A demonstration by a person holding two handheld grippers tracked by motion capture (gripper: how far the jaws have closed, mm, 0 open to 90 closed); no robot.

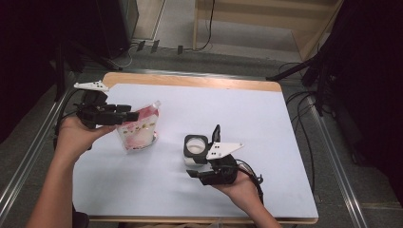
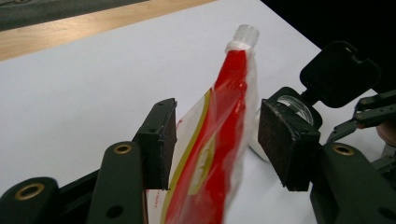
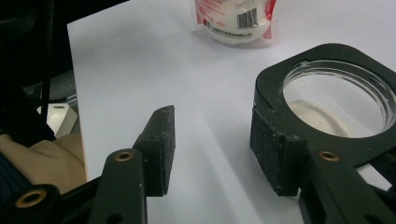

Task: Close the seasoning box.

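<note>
While the left gripper (image 1: 127,115) hangs around the red-and-white pouch (image 1: 140,128), the right one parks by the jar.

Pouch stands at about 9 o'clock on the table (image 1: 266,114), between the left jaws, which sit fairly wide with pads off it. Right gripper (image 1: 207,156) at 6 o'clock is half open beside the black-rimmed jar (image 1: 196,146), gripping nothing.

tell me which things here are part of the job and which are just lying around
Part of the job:
- red and white spouted pouch, standing between the open pads of the left gripper
- clear jar with black square rim and flipped-up lid, beside the right gripper

Just lying about:
- cables on the floor past the table
- dark stands around it
</note>
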